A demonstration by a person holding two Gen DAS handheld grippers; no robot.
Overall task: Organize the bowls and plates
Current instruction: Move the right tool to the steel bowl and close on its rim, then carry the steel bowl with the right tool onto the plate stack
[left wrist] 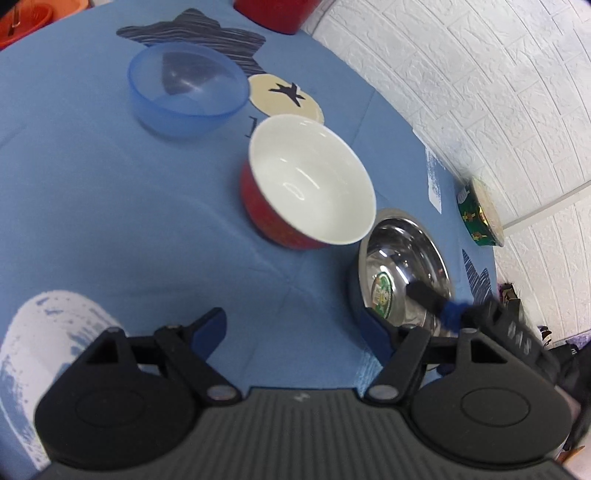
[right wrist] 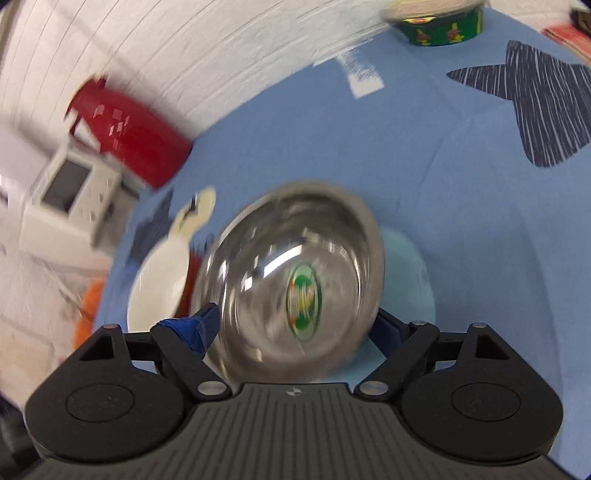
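A steel bowl point(right wrist: 295, 266) with a green sticker inside fills the space between the fingers of my right gripper point(right wrist: 293, 328), which is open; the view is motion-blurred. The bowl rests on a pale blue round thing point(right wrist: 410, 273). In the left wrist view the steel bowl point(left wrist: 399, 258) is at the right, with one right-gripper finger point(left wrist: 421, 293) over its inside. A red bowl with a white inside point(left wrist: 310, 181) stands in the middle, and a translucent blue bowl point(left wrist: 184, 88) sits behind it to the left. My left gripper point(left wrist: 295, 328) is open and holds nothing, in front of the red bowl.
A blue patterned cloth point(left wrist: 110, 206) covers the table. A green printed tub point(left wrist: 480, 214) stands at the far right edge by the white brick wall point(left wrist: 480, 74). A red container point(left wrist: 273, 14) is at the back, an orange basket point(left wrist: 22, 22) beyond the left edge.
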